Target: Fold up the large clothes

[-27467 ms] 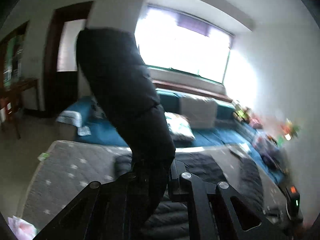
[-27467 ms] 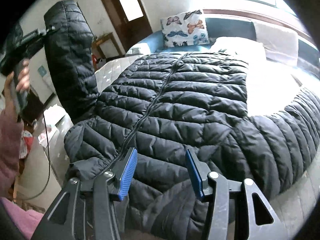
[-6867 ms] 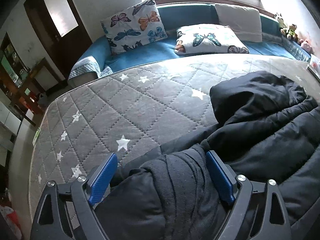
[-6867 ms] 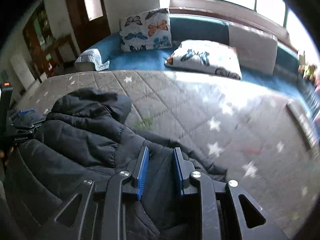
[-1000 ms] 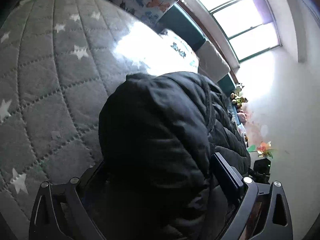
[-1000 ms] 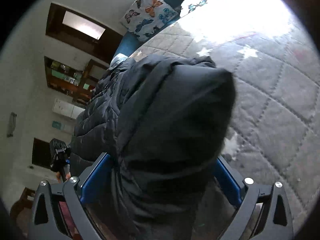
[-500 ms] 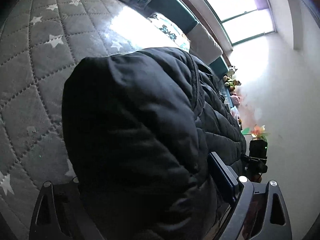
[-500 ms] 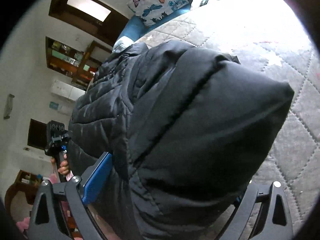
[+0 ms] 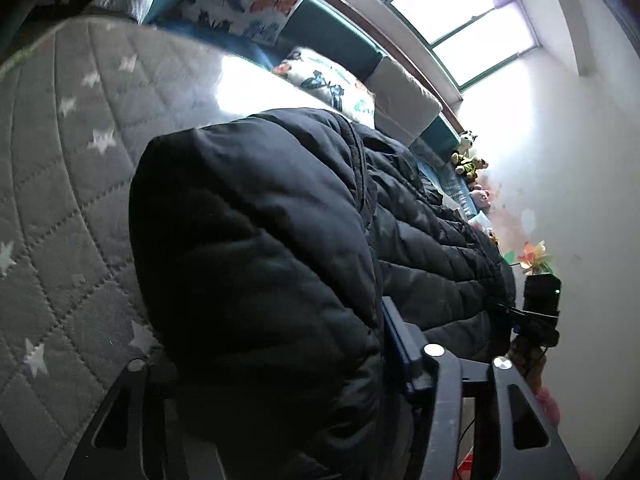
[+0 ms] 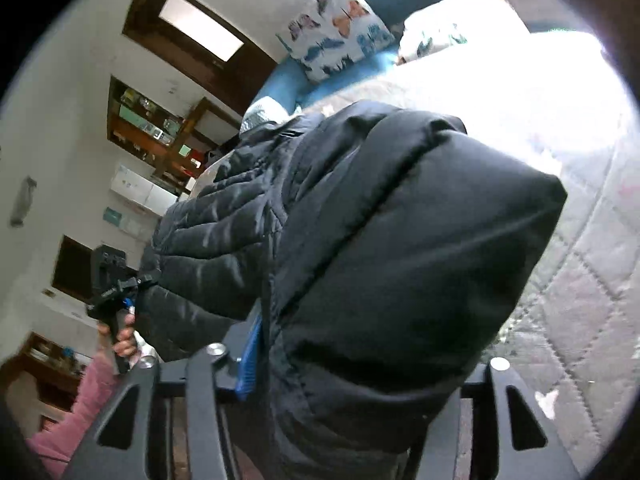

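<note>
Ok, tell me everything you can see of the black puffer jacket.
The black puffer jacket is quilted in stitched channels, slightly shiny, like padded nylon. It is bunched into a thick bundle over the grey star-quilted mattress. One end fills the left hand-held gripper, the other the right hand-held gripper; both sets of jaws are closing on the padding. A seam line runs across the bulging end in the right wrist view.

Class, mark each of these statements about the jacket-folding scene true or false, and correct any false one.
1. The jacket is black and quilted. True.
2. A bulky fold of the jacket sits between the left gripper's closing jaws. True.
3. The right gripper has nothing between its jaws. False: jacket fabric fills them.
4. The bed cover is plain red. False: grey, quilted, with white stars.
5. A butterfly-print pillow lies beyond the bed. True.
</note>
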Demonstrator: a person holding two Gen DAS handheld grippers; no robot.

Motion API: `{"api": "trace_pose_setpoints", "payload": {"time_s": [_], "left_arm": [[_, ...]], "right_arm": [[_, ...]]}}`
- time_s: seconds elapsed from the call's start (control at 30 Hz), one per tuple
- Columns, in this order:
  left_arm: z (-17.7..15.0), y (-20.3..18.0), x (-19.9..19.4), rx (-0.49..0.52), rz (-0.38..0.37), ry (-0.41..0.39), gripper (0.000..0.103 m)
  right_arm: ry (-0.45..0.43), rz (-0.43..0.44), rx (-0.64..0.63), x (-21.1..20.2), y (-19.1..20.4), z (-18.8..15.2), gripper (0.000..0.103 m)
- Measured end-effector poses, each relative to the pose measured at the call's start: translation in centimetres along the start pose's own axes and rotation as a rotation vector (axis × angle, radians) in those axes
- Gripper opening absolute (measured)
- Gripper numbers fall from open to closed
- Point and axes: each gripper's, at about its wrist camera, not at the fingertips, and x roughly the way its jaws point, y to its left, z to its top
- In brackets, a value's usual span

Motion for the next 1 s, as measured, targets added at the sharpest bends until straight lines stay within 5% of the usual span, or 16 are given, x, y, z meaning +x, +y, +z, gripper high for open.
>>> {"api": "trace_pose_setpoints", "payload": {"time_s": [0.27, 0.63, 0.73, 0.83, 1.0], "left_arm": [[1.0, -9.0, 0.4, 0.129, -0.014, -0.014, 0.049], [3.7, -22.8, 10.9, 0.237, -0.138, 0.045, 0.049], [3.0, -24.6, 14.9, 0.237, -0.135, 0.088, 0.049], [1.8, -25.5, 18.8, 0.250, -0.052, 0.134, 0.049], [1.4, -23.6, 21.1, 0.157, -0.037, 0.183, 0.069]], "right_arm": [[-0.117, -0.119, -0.099, -6.4, 2.8, -0.2, 0.048], [-0.271, -0.302, -0.039, -16.6, -1.9, 0.0, 0.048], [-0.277, -0.341, 0.008, -16.9, -4.4, -0.3, 0.049], [-0.248, -0.371, 0.072, -15.8, -7.1, -1.1, 0.052], [-0.221, -0.361, 0.226, -13.4, -12.1, -3.0, 0.076]]}}
